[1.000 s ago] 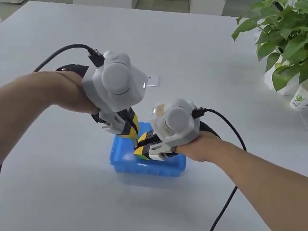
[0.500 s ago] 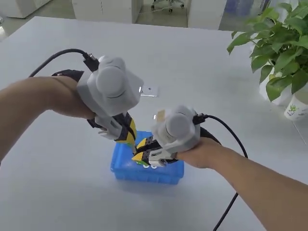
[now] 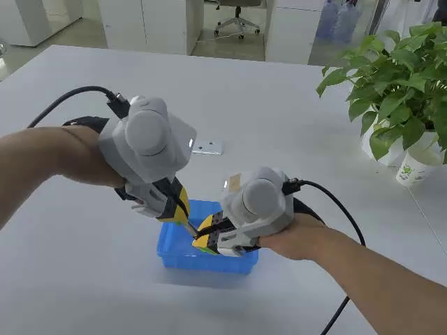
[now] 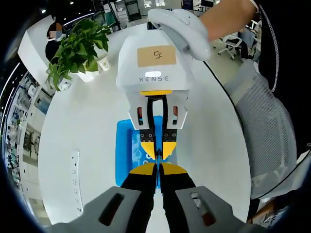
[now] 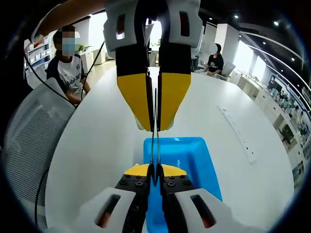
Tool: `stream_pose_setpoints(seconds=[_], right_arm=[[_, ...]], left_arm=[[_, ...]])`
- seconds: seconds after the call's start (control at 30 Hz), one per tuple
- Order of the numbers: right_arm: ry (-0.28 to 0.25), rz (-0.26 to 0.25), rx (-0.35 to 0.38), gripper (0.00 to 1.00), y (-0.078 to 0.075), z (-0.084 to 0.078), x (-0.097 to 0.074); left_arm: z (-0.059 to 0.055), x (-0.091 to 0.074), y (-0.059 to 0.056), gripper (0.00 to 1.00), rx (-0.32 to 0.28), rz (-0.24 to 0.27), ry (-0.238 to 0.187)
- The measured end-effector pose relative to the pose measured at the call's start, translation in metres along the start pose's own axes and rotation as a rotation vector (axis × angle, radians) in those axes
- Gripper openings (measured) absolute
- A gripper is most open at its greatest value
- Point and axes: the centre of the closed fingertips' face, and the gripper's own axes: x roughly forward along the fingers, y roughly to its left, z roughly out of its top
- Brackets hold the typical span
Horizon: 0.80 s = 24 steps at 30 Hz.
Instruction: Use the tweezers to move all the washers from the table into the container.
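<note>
A blue container (image 3: 174, 257) sits on the white table under both grippers. My left gripper (image 3: 183, 216) comes in from the left with its yellow jaws slanting down over the container. My right gripper (image 3: 202, 241) faces it from the right, tip to tip. Thin metal tweezers (image 5: 155, 145) run straight between the two pairs of jaws. In the left gripper view my left gripper (image 4: 158, 167) is shut on the tweezers (image 4: 156, 156), and the right gripper (image 4: 156, 149) meets it above the container (image 4: 125, 150). My right gripper (image 5: 154, 170) is shut on the tweezers too, opposite the left gripper (image 5: 155, 127). Whether washers lie in the container (image 5: 189, 155) I cannot tell.
A potted plant (image 3: 391, 91) and a paper cup (image 3: 412, 167) stand at the right edge. A small flat device (image 3: 207, 146) lies behind the grippers. A power strip (image 5: 238, 131) runs along the table. Cables trail from both grippers. People sit beyond the table.
The head camera has tilted up, showing more of the room. Both grippers stay tip to tip over the blue container, still holding the tweezers.
</note>
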Motion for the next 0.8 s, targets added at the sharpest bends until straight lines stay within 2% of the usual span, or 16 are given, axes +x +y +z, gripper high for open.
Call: stream_pose_setpoints(seconds=[0.27, 0.37, 0.4, 0.57, 0.8], right_arm=[[0.041, 0.02, -0.036, 0.09, 0.026, -0.008, -0.007], [0.038, 0.023, -0.041, 0.09, 0.032, -0.008, -0.008], [0.05, 0.034, -0.054, 0.08, 0.037, -0.01, -0.007], [0.061, 0.048, -0.063, 0.08, 0.048, -0.015, -0.004], [0.068, 0.061, -0.058, 0.08, 0.058, -0.019, -0.003]], left_arm=[[-0.005, 0.009, -0.028, 0.06, -0.003, -0.019, -0.003], [-0.007, 0.013, -0.037, 0.05, -0.002, -0.019, -0.002], [-0.008, 0.016, -0.043, 0.05, -0.007, -0.027, -0.005], [-0.014, 0.026, -0.053, 0.05, -0.002, -0.041, 0.006], [-0.018, 0.036, -0.062, 0.05, -0.007, -0.055, -0.008]])
